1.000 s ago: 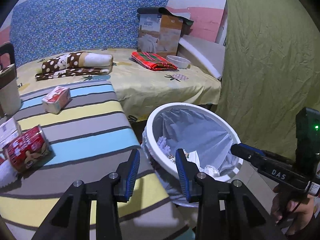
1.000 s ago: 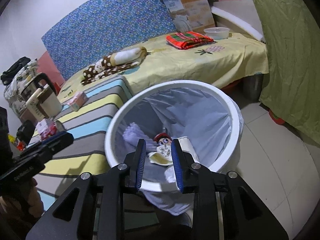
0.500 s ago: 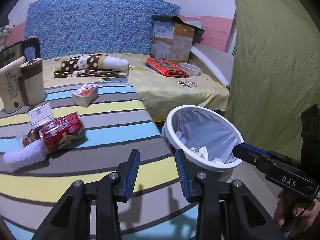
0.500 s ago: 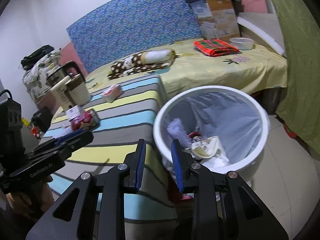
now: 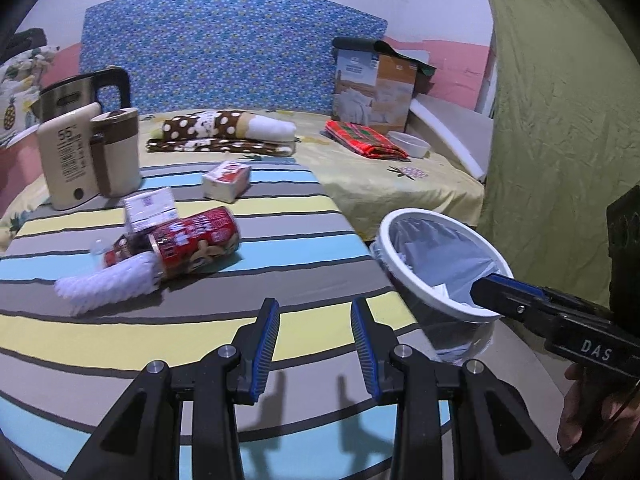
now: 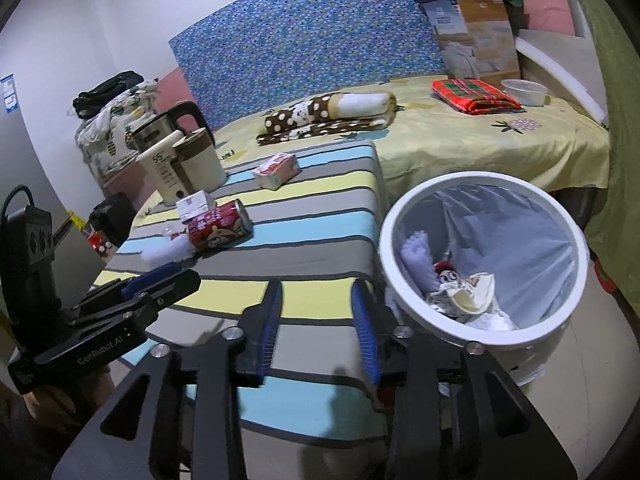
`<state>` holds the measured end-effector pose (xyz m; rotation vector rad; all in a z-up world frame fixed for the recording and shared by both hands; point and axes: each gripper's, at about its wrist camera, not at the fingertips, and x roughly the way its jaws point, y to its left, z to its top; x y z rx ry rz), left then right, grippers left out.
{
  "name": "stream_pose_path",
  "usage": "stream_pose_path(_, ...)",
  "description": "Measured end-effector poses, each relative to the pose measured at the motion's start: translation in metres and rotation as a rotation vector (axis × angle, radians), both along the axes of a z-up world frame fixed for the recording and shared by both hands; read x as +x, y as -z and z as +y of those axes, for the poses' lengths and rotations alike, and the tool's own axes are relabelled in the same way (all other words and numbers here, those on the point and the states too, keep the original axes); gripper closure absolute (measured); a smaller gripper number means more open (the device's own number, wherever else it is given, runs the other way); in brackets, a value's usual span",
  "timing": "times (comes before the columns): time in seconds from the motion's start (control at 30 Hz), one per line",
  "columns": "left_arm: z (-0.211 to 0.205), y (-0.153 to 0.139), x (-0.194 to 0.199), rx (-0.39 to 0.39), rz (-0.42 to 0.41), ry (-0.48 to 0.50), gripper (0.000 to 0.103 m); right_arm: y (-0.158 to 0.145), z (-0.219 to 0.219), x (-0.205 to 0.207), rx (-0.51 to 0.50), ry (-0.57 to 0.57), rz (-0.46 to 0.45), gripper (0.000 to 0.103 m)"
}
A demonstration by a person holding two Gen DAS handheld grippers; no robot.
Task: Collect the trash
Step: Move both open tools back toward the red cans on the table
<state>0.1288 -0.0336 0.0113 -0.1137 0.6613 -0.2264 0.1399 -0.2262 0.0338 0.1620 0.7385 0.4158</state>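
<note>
Both the left gripper [image 5: 315,336] and right gripper [image 6: 318,330] hover empty, jaws apart, over the striped table [image 5: 280,248], the red can [image 5: 192,240] lying ahead and the bin [image 6: 480,256] beside for drops.

red can [image 5: 194,242] sideways near bin [image 5: 424,296]

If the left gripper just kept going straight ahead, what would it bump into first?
Probably the red can lying on the striped table, slightly left of the open left gripper; depth is hard to judge.
</note>
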Motion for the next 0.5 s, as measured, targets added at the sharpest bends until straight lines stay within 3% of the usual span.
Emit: stream_pose_path(0.5, 0.053, 0.003, -0.003, 0.013, -0.005, -0.119, 0.066, 0.001, 0.041, 0.007, -0.012, -0.098, 0.005, 0.057)
